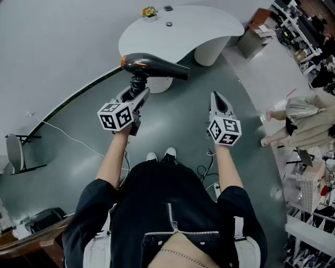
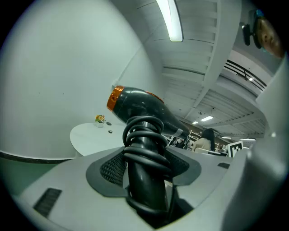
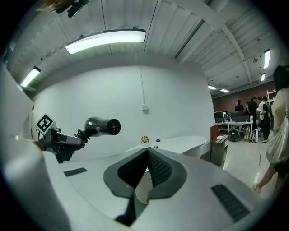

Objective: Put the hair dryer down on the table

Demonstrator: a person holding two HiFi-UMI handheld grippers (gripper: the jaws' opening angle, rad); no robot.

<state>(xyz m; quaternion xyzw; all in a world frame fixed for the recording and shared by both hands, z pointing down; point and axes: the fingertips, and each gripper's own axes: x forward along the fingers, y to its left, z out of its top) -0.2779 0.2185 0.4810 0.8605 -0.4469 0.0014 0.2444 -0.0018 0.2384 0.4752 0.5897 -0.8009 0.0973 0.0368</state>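
Observation:
A black hair dryer with an orange rear ring hangs in the air, its nozzle pointing right, in front of the near edge of the white curved table. My left gripper is shut on its handle, which has the cord coiled around it. In the left gripper view the dryer's body rises above the jaws. My right gripper is shut and empty, level with the left one, to the right of it. From the right gripper view the dryer shows at the left, and the table lies ahead.
On the table stand a small flower pot and two small dark items. A cardboard box sits by the table's right end. A person stands at the right near shelves. A white cable runs across the floor.

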